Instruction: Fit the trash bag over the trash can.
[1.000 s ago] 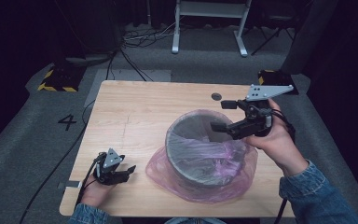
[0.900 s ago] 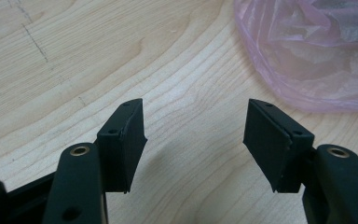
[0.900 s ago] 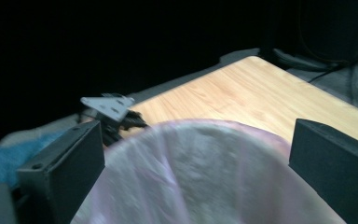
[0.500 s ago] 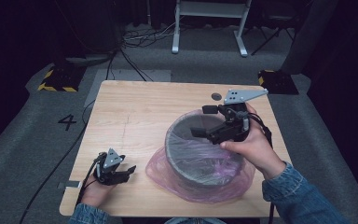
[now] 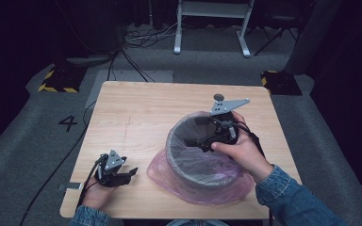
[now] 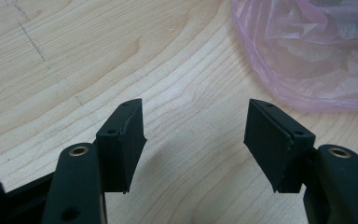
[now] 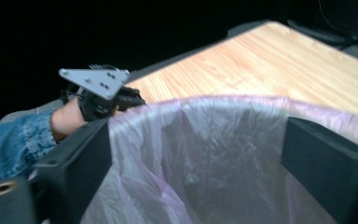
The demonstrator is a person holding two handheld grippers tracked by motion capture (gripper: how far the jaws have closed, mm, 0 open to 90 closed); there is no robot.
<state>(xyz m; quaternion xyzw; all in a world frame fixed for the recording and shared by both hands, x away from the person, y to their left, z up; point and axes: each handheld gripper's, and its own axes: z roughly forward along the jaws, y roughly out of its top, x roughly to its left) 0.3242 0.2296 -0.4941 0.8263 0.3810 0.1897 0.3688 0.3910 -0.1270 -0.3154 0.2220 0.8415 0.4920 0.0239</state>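
Observation:
A grey bin (image 5: pixel 202 172) lined with a pink plastic bag (image 5: pixel 226 190) stands on the wooden table (image 5: pixel 141 113), right of centre. The bag's loose skirt spreads around the bin's foot (image 6: pixel 307 60). My right gripper (image 5: pixel 206 140) reaches over the bin's right rim into its mouth. Its jaws have just been closing a little but still stand wide apart, with the bag's upper film (image 7: pixel 205 140) between them and no pad pressing on it. My left gripper (image 5: pixel 122 174) rests on the table at the front left, open (image 6: pixel 196 140) over bare wood, well apart from the bag.
A small dark round disc (image 5: pixel 219 97) sits in the table top behind the bin. The floor around holds cables (image 5: pixel 136 42), a white frame's legs (image 5: pixel 212 28) and yellow-black marked blocks (image 5: pixel 56 80). The table's front edge is close to my left hand.
My right gripper has moved left and down from beside the bin's right rim into its mouth. The left gripper has stayed where it was.

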